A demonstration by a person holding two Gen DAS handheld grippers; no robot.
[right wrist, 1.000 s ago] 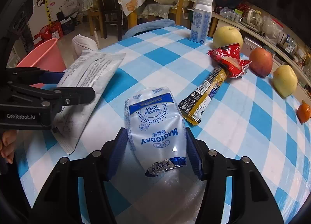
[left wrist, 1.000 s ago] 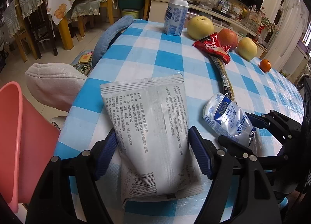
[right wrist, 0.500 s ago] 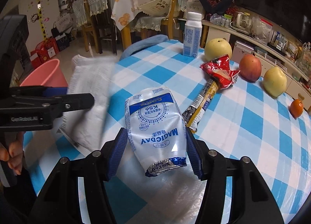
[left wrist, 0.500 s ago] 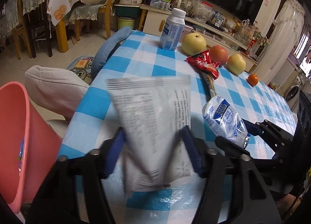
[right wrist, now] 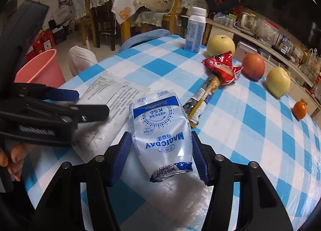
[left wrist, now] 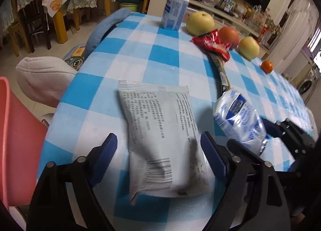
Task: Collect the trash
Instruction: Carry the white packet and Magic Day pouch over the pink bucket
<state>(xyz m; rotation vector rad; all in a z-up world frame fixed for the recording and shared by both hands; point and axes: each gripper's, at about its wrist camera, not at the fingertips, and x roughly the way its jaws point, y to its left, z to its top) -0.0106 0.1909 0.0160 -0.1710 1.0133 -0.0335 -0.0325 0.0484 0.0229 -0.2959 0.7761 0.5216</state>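
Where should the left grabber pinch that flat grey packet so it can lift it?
Probably across its narrow width, low down near the barcode. The grey packet lies flat on the table, its long side running away from the left gripper, whose jaws are opening around it, not pinching it. Coming from the near end, the fingers could squeeze both long edges. A flat, limp packet may buckle, so the pinch should go low.
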